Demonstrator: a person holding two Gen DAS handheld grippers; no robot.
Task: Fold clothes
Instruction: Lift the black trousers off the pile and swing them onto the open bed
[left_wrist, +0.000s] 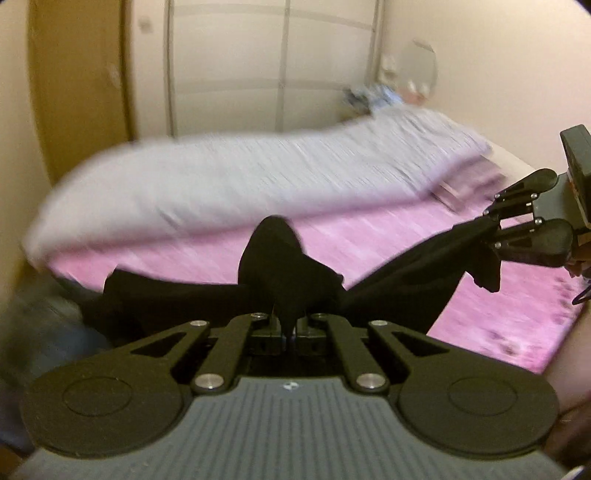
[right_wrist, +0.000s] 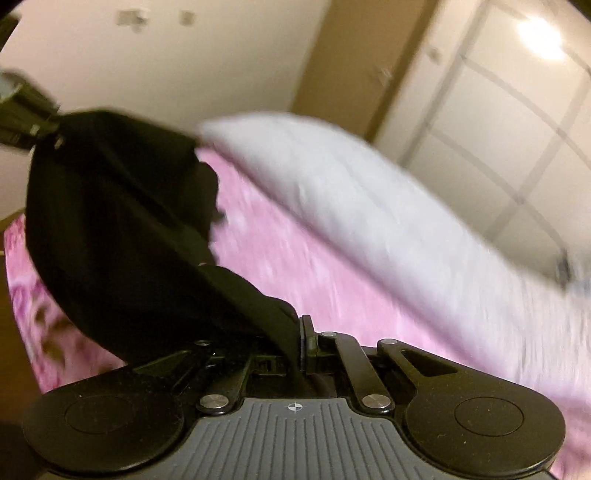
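A black garment (left_wrist: 288, 280) hangs stretched in the air between both grippers, above a pink bed sheet (left_wrist: 388, 243). My left gripper (left_wrist: 290, 325) is shut on one bunched edge of it, which pokes up past the fingers. At the right of the left wrist view, my right gripper (left_wrist: 489, 225) is shut on another corner. In the right wrist view the same black garment (right_wrist: 122, 229) runs from my right gripper (right_wrist: 299, 350) up to the left gripper (right_wrist: 44, 129) at the upper left. Both views are motion-blurred.
A pale grey duvet (left_wrist: 229, 177) lies along the far side of the bed. Behind it stand a white wardrobe (left_wrist: 266, 66) and a brown door (left_wrist: 74, 85). Small items sit on a surface at the back right (left_wrist: 369, 96).
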